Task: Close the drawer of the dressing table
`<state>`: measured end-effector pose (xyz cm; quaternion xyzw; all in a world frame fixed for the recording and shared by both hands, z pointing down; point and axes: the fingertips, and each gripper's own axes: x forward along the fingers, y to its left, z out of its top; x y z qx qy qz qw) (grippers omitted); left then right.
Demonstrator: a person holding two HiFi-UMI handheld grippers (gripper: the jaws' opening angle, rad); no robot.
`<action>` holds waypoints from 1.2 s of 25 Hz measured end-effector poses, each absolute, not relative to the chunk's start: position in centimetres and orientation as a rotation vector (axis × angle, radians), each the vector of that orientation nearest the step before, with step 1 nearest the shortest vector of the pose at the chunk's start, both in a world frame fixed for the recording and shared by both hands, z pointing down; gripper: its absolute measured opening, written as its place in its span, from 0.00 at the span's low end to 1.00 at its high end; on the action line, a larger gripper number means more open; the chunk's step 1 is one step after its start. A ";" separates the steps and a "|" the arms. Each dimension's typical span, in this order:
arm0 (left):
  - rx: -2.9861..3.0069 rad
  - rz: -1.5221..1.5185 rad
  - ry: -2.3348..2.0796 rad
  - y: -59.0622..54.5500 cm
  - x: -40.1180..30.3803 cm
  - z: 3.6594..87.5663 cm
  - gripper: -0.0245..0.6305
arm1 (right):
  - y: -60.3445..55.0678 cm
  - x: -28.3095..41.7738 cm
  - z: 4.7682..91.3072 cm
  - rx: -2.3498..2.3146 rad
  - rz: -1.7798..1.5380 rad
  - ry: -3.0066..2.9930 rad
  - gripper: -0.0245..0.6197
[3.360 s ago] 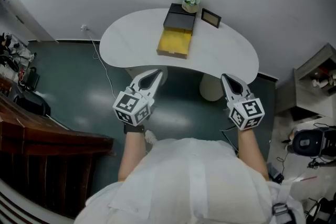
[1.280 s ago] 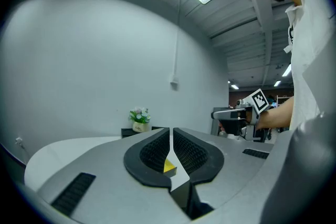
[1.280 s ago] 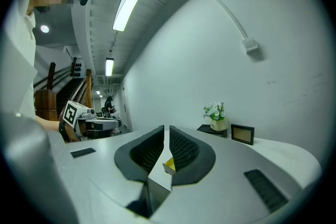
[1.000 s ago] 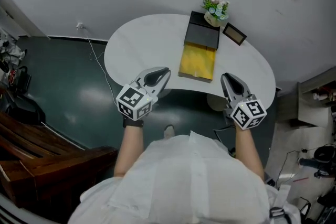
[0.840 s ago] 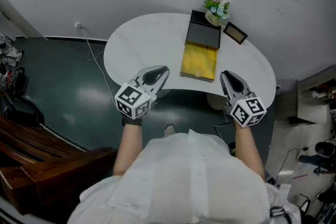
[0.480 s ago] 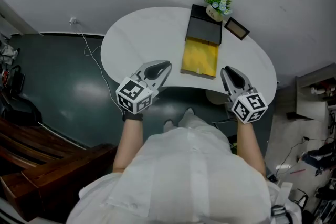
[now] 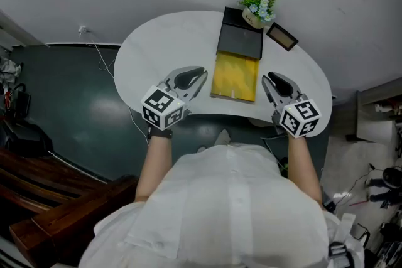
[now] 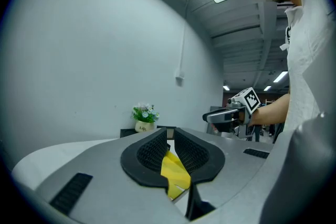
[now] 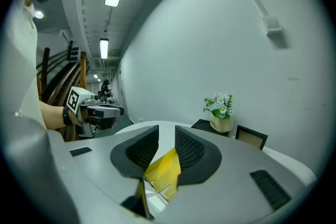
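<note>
A black box (image 7: 239, 41) stands at the back of the white dressing table (image 7: 157, 53). Its yellow drawer (image 7: 235, 77) is pulled out toward me. My left gripper (image 7: 200, 75) hovers over the table's front edge just left of the drawer, its jaws a narrow gap apart and empty. My right gripper (image 7: 269, 78) hovers just right of the drawer, its jaws opening with nothing between them. In the left gripper view the drawer (image 8: 173, 170) shows through the left gripper's (image 8: 170, 134) gap. The right gripper view shows the drawer (image 9: 163, 170) beyond the right gripper (image 9: 166, 131).
A small flower pot (image 7: 255, 6) and a picture frame (image 7: 282, 36) stand behind and beside the box. The floor (image 7: 63, 103) is dark green, with a cable (image 7: 103, 63) at the left. Wooden steps (image 7: 56, 198) lie at lower left, a shelf (image 7: 377, 116) at right.
The person has stepped closer to the table. Both grippers have moved forward and now flank the pulled-out drawer over the table's front edge.
</note>
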<state>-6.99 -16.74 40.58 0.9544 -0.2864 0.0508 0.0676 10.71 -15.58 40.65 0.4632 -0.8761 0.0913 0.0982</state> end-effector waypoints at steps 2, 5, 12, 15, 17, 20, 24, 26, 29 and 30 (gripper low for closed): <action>2.883 0.155 -0.858 -18.2 -5.8 40.5 0.10 | -16.7 11.1 40.8 1.330 0.262 -2.594 0.17; 2.900 0.179 -0.845 -19.6 -4.3 40.7 0.13 | -18.1 11.3 41.1 1.261 0.248 -2.595 0.18; 2.886 0.204 -0.856 -20.9 -2.3 42.1 0.17 | -18.2 10.1 44.4 0.972 0.155 -2.523 0.21; 2.873 0.189 -0.865 -20.8 -1.8 42.7 0.17 | -17.5 9.2 46.6 0.825 0.124 -2.471 0.21; 2.868 0.185 -0.861 -20.6 -1.5 43.0 0.17 | -16.9 8.7 48.3 0.712 0.095 -2.411 0.21; 2.853 0.198 -0.856 -20.3 -1.4 43.6 0.17 | -16.1 7.9 50.9 0.547 0.073 -2.317 0.21; 2.836 0.204 -0.851 -20.6 -1.5 44.6 0.18 | -15.5 7.5 54.1 0.386 0.074 -2.186 0.21; 2.830 0.205 -0.848 -20.8 -1.5 45.0 0.18 | -15.3 7.4 55.4 0.325 0.095 -2.135 0.21; 2.827 0.199 -0.848 -21.2 -1.8 45.1 0.18 | -15.3 6.9 56.9 0.254 0.131 -2.082 0.21; 2.827 0.194 -0.845 -21.3 -1.8 45.1 0.18 | -15.3 6.8 57.4 0.231 0.135 -2.066 0.21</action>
